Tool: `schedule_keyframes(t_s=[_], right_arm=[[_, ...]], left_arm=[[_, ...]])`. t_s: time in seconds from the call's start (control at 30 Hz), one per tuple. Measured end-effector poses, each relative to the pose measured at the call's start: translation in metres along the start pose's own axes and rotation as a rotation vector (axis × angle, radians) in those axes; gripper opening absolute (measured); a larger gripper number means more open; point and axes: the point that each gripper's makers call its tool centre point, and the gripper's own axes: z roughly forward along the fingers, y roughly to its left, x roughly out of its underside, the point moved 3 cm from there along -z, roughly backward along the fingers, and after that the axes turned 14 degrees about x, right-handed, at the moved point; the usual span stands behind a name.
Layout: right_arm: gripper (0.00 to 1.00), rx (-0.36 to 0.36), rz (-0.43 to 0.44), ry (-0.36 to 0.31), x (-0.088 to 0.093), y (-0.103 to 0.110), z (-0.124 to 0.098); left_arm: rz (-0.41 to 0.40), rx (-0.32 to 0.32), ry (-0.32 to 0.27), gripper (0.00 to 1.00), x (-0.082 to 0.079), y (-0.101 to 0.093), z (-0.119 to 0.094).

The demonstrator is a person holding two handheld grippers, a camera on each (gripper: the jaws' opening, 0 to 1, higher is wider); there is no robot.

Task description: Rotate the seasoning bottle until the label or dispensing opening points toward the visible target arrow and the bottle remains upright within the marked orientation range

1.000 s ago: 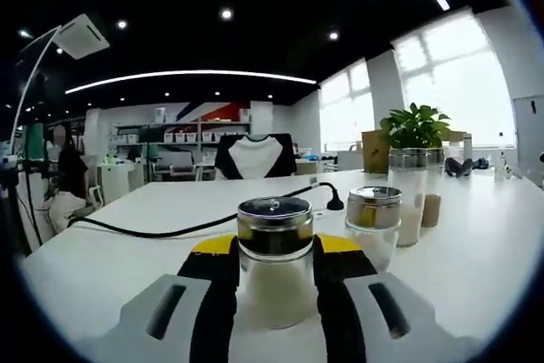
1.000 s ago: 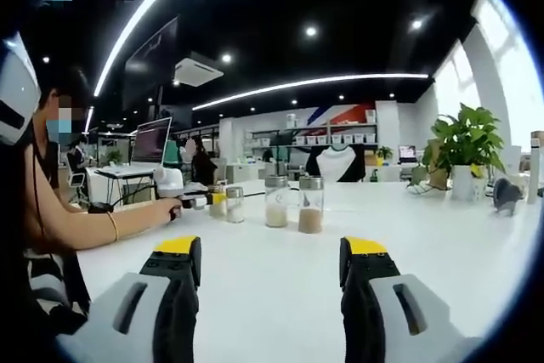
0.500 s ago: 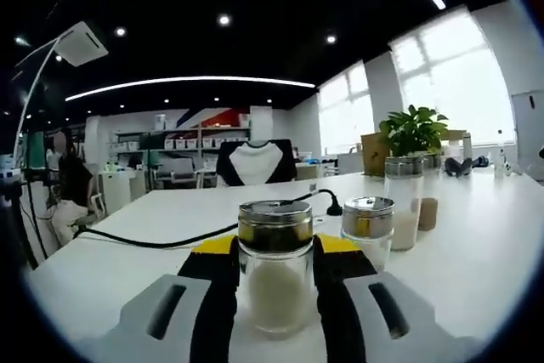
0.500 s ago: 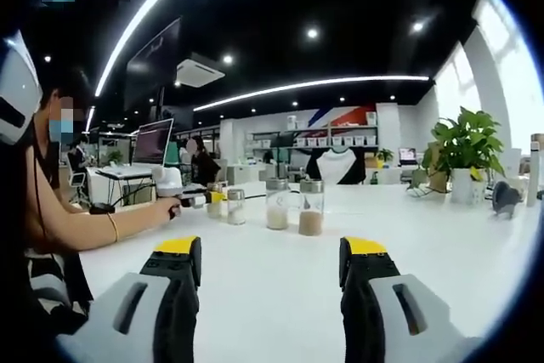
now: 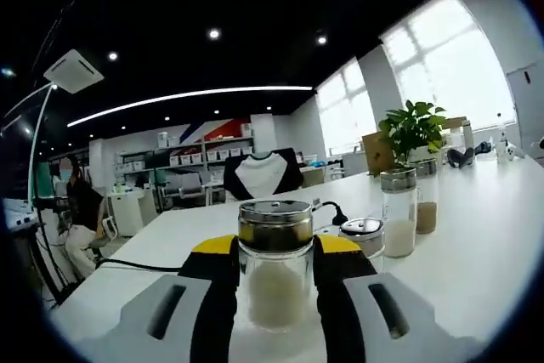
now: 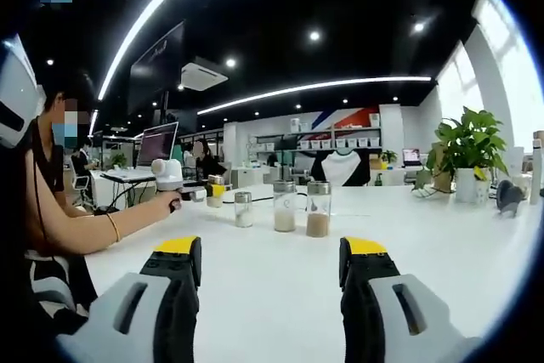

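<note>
A: Counter (image 5: 476, 252) in the left gripper view: how much room?

B: Bare white top to the right; a black cable (image 5: 136, 265) lies left. The left claw (image 5: 274, 252) grips the seasoning bottle (image 5: 274, 265), upright between its jaws. A short jar (image 5: 364, 235) and a tall shaker (image 5: 398, 214) stand just beyond.

A: Right gripper view?

B: The right claw (image 6: 272, 265) stands wide, holding nothing, over open counter (image 6: 272, 295). Three jars (image 6: 285, 207) sit ahead; the person's hand (image 6: 166, 201) holds the left claw (image 6: 208, 195) beside them.
</note>
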Motion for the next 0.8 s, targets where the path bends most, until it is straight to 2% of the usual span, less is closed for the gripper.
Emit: schedule_keyframes(t_s=[0.07,0.13,0.23,0.47,0.63,0.73,0.8], right_arm=[[0.65,-0.009,-0.004,-0.006,-0.002,0.003,-0.002],[0.65,-0.013,-0.004,-0.009,-0.003,0.004,-0.002],[0.65,-0.019,-0.004,-0.009,-0.002,0.005,-0.002],[0.65,-0.018,-0.005,-0.003,0.0,0.004,-0.004],[0.65,-0.014,-0.001,0.006,0.004,0.003,-0.004],[0.65,-0.019,-0.004,0.01,0.005,0.004,-0.003],[0.65,-0.021,-0.005,0.01,0.005,0.004,-0.002]], left_arm=[[-0.047,0.031,-0.034,0.36,-0.009,-0.003,-0.003],[-0.051,0.035,-0.052,0.36,-0.017,-0.004,-0.006],[-0.024,0.05,-0.057,0.36,-0.026,-0.017,-0.009],[-0.027,0.068,-0.053,0.36,-0.022,-0.02,-0.009],[-0.003,0.115,-0.062,0.36,-0.029,-0.037,-0.007],[0.033,0.124,-0.042,0.36,-0.03,-0.045,-0.004],[0.028,0.125,-0.042,0.36,-0.03,-0.047,-0.004]])
